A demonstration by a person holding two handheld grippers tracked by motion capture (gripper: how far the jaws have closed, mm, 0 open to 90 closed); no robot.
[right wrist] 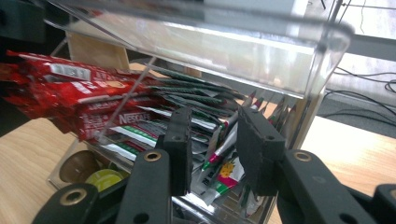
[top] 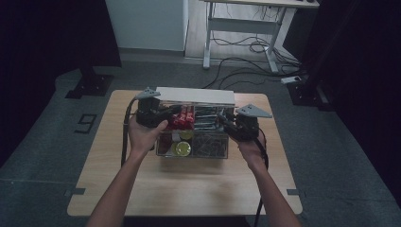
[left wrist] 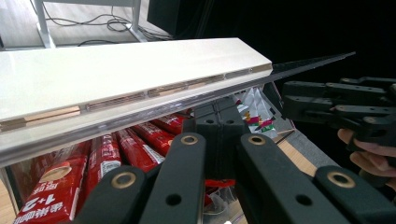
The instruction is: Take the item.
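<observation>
A clear plastic organiser box [top: 208,155] stands at the middle of the wooden table [top: 142,189], its pale lid [top: 196,96] raised at the back. Red sachets [top: 182,118] [left wrist: 140,149] [right wrist: 84,93] fill the back left compartment, and green and white sachets [right wrist: 196,98] stand to their right. My left gripper [top: 176,112] [left wrist: 219,123] is shut just under the lid's [left wrist: 116,70] front edge, over the red sachets, with nothing seen between its jaws. My right gripper [top: 222,118] [right wrist: 215,135] reaches into the right compartment with its jaws apart; a few thin sachets [right wrist: 219,149] stand in the gap, untouched by the pads.
Yellow and brown capsules [top: 182,148] [right wrist: 105,177] lie in the front left compartment. Bare tabletop surrounds the box on all sides. Beyond the table are a grey floor with cables [top: 246,47], a desk frame [top: 246,23] and dark curtains at both sides.
</observation>
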